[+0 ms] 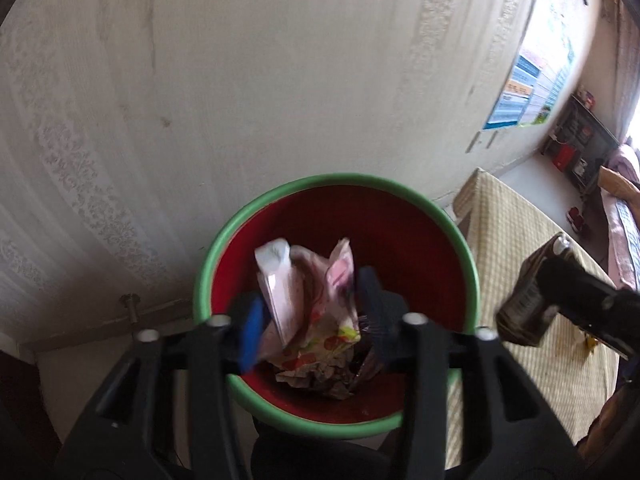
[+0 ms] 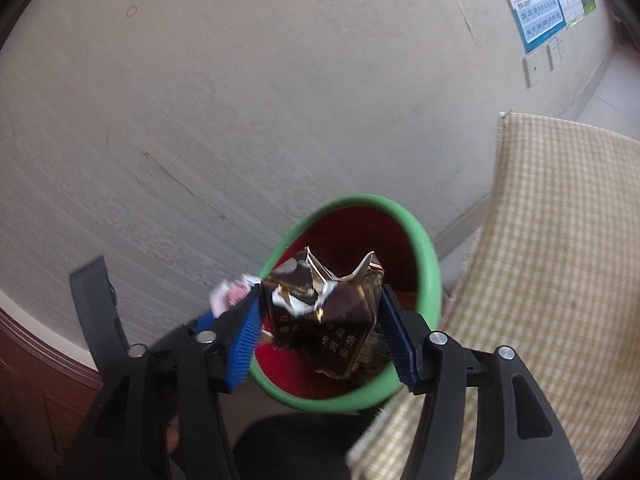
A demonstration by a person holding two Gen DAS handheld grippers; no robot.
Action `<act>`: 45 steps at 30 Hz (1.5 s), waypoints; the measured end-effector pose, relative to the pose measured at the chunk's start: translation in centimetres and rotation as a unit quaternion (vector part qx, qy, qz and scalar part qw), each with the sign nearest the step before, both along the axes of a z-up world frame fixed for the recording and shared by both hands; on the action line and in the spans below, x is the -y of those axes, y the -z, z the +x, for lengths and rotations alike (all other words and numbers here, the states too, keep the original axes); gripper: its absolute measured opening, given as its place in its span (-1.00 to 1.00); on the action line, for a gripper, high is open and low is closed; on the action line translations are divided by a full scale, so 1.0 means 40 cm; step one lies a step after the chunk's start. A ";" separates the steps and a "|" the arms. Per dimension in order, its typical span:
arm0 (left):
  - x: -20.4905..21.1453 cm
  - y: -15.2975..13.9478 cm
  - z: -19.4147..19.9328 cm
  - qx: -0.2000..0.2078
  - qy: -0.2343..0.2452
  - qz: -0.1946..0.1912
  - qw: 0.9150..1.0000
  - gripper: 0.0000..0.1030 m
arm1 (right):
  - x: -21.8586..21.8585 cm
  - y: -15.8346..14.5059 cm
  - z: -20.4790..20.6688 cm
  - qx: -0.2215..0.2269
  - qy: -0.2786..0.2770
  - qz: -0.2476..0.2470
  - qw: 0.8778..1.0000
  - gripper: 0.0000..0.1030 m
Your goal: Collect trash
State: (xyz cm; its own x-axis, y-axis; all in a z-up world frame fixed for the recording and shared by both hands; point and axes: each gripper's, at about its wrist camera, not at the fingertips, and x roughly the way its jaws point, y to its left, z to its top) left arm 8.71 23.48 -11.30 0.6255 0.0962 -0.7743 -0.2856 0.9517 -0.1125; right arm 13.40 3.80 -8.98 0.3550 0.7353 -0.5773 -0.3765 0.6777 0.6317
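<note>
A bin with a green rim point(image 1: 208, 264) and red inside stands by the wall; it also shows in the right wrist view point(image 2: 432, 280). My left gripper point(image 1: 312, 312) is shut on a crumpled pink and white wrapper point(image 1: 308, 292), held over the bin's mouth. Crumpled trash point(image 1: 320, 380) lies in the bin's bottom. My right gripper point(image 2: 320, 324) is shut on a torn dark brown cigarette pack point(image 2: 332, 316), above the bin. That pack and gripper show at the right of the left wrist view point(image 1: 532, 300). The pink wrapper point(image 2: 230, 292) shows at the left of the right wrist view.
A table with a yellow checked cloth point(image 1: 520, 248) stands right of the bin, also in the right wrist view point(image 2: 560, 240). A patterned wall point(image 1: 240, 80) is behind, with a poster point(image 1: 532, 80). A dark shelf point(image 1: 580, 144) and a bed point(image 1: 624, 208) are far right.
</note>
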 end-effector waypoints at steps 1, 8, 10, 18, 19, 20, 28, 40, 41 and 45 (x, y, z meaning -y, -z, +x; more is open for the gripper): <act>-0.004 0.002 -0.002 0.001 -0.004 -0.002 1.000 0.28 | 0.000 -0.001 0.006 -0.004 0.000 0.008 1.000 0.35; 0.029 -0.007 -0.012 0.001 0.018 0.017 1.000 0.37 | 0.156 0.001 -0.005 0.018 0.059 -0.016 0.998 0.35; 0.044 -0.010 -0.014 0.001 0.026 0.015 1.000 0.37 | 0.246 0.008 -0.029 0.039 0.100 -0.077 0.991 0.35; 0.145 -0.030 -0.018 0.013 0.064 0.002 0.998 0.37 | 0.665 0.119 -0.039 -0.020 0.301 -0.202 0.932 0.35; 0.162 -0.031 -0.020 0.013 0.070 0.001 0.997 0.37 | 0.694 0.134 -0.035 -0.034 0.309 -0.198 0.930 0.35; 0.180 -0.032 -0.022 0.011 0.077 0.000 0.997 0.37 | 0.720 0.152 -0.028 -0.048 0.315 -0.188 0.929 0.35; 0.327 -0.023 -0.046 -0.010 0.139 0.013 0.990 0.37 | 0.747 0.227 0.000 -0.087 0.287 -0.160 0.941 -0.39; 0.748 -0.007 0.066 -0.019 0.306 -0.004 0.952 0.31 | 0.821 0.182 -0.328 -0.087 0.277 -0.078 0.954 -0.38; 0.792 0.000 0.084 -0.023 0.320 -0.005 0.947 0.28 | 0.828 0.191 -0.337 -0.094 0.279 -0.074 0.953 -0.38; 0.927 0.034 0.145 -0.047 0.351 0.012 0.935 0.10 | 0.865 0.198 -0.325 -0.089 0.292 -0.073 0.950 -0.35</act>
